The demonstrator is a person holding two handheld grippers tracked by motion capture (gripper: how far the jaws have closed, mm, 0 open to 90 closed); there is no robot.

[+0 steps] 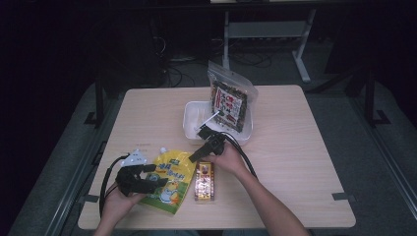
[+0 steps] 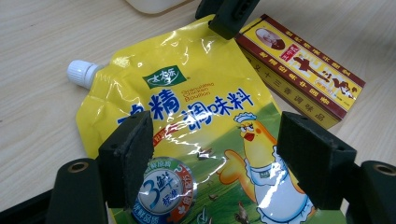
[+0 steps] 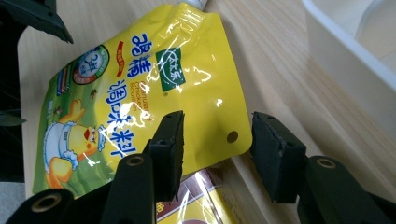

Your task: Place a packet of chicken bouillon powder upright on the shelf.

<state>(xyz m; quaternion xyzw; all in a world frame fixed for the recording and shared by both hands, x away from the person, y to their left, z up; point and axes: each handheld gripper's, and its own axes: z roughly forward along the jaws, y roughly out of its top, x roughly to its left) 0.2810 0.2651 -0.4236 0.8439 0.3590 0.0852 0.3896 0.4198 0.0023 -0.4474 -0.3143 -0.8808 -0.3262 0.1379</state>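
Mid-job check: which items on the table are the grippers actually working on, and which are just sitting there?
In hand:
- yellow spouted pouch, with the open left gripper over it
- red-and-yellow box, beside the open right gripper

Lying about:
- white tray
- zip bag of snacks, standing in the tray

High view overhead; gripper views share pouch.

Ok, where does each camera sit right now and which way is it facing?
High view: above the person's side, looking forward and down at the table; forearms, left gripper, right gripper.
Left gripper view: rides the left gripper, jaws apart over the yellow pouch.
Right gripper view: rides the right gripper, jaws apart at the pouch's corner.
All three share the pouch and the red box.
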